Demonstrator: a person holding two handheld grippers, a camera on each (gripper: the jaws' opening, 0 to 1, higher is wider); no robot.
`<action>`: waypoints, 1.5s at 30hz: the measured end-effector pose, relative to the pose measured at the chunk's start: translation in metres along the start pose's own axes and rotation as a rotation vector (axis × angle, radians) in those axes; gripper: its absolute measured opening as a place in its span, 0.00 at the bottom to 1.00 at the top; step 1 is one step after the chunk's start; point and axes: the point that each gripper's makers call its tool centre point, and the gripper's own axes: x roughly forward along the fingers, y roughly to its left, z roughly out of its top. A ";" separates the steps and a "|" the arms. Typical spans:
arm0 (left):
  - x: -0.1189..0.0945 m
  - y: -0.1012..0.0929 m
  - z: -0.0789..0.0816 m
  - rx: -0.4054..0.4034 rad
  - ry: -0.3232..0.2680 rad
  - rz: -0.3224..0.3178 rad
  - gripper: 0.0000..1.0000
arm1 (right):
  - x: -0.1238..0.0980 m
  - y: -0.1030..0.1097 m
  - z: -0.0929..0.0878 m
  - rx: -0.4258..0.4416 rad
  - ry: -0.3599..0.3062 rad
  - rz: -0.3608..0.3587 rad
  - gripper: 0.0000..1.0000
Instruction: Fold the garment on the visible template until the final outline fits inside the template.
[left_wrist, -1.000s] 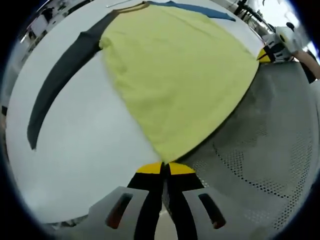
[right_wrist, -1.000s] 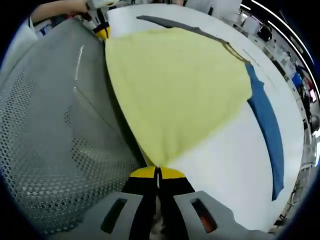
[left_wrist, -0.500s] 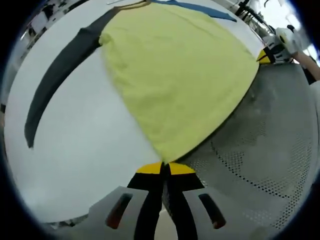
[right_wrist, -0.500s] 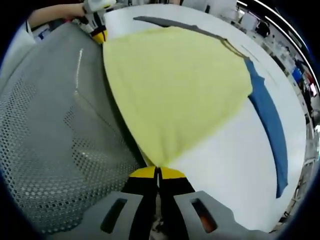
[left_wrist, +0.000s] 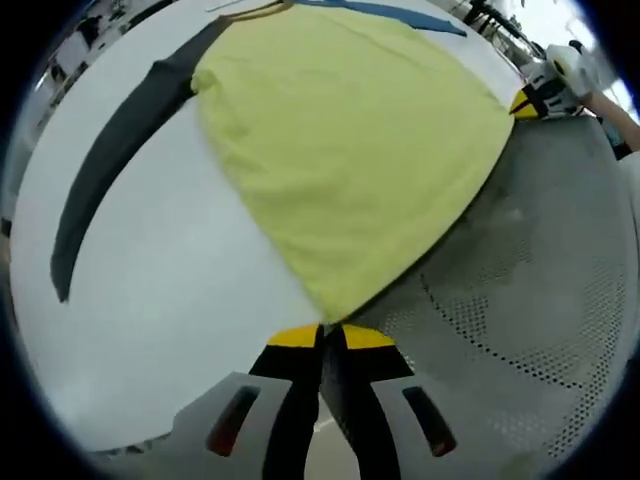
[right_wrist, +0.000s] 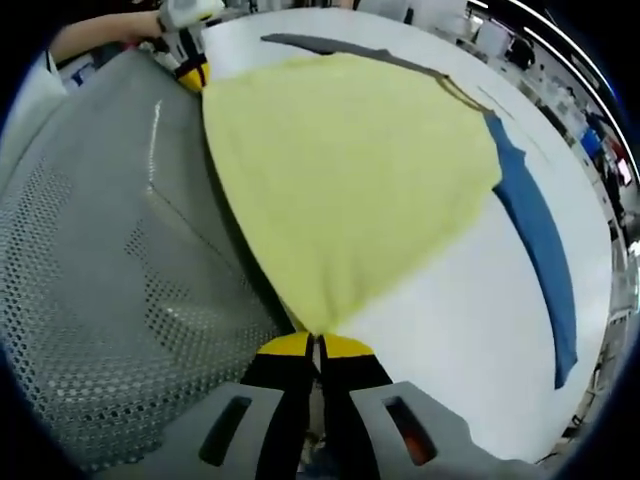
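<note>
Two grippers are on the job, each pinching a corner of the yellow garment at the near edge of a white table. Starting at the left of the left gripper view, a dark grey strip curves across the white surface, its upper end meeting the garment's top corner. Next comes the broad yellow panel itself, stretched flat and narrowing down to a point that sits right between the yellow-tipped jaws of the left gripper, which are pressed together on the fabric. Along the top runs a blue strip, and to the right lies a grey perforated mesh sheet, where the right gripper comes in at the far corner with a hand behind it. Over to the right gripper view: the mesh sheet takes the left side, with the left gripper gripping the far corner up top. The yellow garment spreads through the middle, tapering down into the right gripper, jaws closed tight on the cloth. The dark grey strip peeks out along the top edge, and the blue strip sweeps down the right over the white table.
</note>
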 end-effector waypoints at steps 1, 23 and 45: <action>0.000 0.000 -0.001 0.001 0.002 0.001 0.06 | -0.001 0.000 0.000 0.001 0.001 0.001 0.04; -0.034 0.010 0.014 -0.119 -0.138 0.011 0.14 | -0.032 -0.018 0.006 0.162 -0.107 -0.034 0.05; -0.064 0.025 0.032 -0.246 -0.290 0.038 0.34 | -0.076 -0.058 0.026 0.361 -0.293 -0.127 0.31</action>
